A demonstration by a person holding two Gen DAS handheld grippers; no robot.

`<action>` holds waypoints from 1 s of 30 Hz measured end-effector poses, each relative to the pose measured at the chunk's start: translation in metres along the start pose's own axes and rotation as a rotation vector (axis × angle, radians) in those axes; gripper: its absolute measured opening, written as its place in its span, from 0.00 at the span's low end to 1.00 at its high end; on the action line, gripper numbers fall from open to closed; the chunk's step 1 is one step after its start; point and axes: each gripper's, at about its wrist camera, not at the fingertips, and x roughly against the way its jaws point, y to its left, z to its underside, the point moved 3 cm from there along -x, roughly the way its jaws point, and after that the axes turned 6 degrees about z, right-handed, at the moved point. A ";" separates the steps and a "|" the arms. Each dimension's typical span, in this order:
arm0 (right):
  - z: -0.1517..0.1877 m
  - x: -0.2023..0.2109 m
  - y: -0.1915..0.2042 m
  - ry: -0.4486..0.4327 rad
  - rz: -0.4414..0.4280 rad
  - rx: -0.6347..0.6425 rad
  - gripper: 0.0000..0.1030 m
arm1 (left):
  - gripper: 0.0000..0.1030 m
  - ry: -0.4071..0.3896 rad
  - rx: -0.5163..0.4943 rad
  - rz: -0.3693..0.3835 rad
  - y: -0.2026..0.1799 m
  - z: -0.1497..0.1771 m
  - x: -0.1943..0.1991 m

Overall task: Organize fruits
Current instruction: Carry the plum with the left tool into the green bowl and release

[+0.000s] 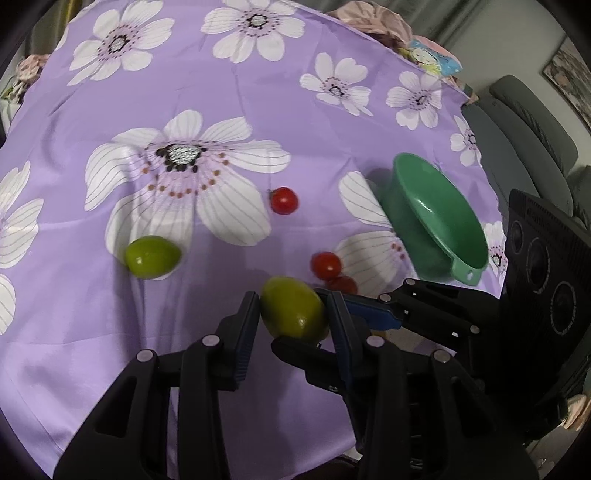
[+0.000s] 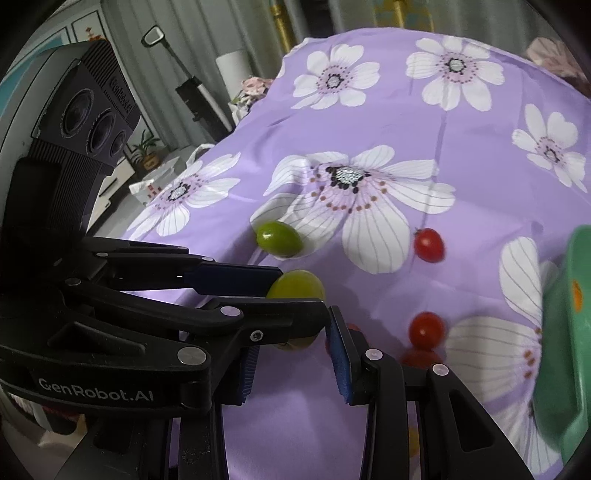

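Note:
A yellow-green oval fruit (image 1: 291, 314) hangs a little above the purple flowered cloth (image 1: 221, 92). My left gripper (image 1: 291, 299) is shut on it, one pad on each side. My right gripper (image 2: 295, 332) comes in from the right, crosses the left one and is shut on the same fruit (image 2: 295, 288); part of its contact is hidden. A second green fruit (image 1: 152, 256) lies on the cloth to the left. Three cherry tomatoes (image 1: 283, 200) (image 1: 325, 265) (image 1: 343, 284) lie beyond the grippers. A green bowl (image 1: 439, 218) with a tab handle stands at the right.
The cloth's right edge runs just behind the bowl, with a grey sofa (image 1: 535, 147) beyond it. Pink fabric (image 1: 369, 18) lies at the far edge. Past the left edge are a white paper bag (image 2: 155, 181) and a vacuum (image 2: 199, 96).

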 end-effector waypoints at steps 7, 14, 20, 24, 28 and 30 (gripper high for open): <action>0.009 0.019 -0.011 -0.036 0.020 -0.031 0.36 | 0.36 0.005 -0.050 0.000 -0.023 0.000 -0.005; 0.016 0.037 -0.026 -0.075 0.049 -0.070 0.36 | 0.36 0.009 -0.112 0.012 -0.048 -0.004 -0.012; 0.020 0.058 -0.046 -0.126 0.089 -0.112 0.36 | 0.36 0.004 -0.174 0.035 -0.074 -0.014 -0.019; 0.021 0.071 -0.059 -0.161 0.120 -0.138 0.36 | 0.36 -0.001 -0.215 0.054 -0.092 -0.024 -0.025; 0.021 0.085 -0.076 -0.202 0.160 -0.167 0.36 | 0.36 -0.007 -0.259 0.083 -0.113 -0.036 -0.032; 0.021 0.092 -0.084 -0.220 0.182 -0.180 0.36 | 0.36 -0.009 -0.274 0.099 -0.122 -0.040 -0.035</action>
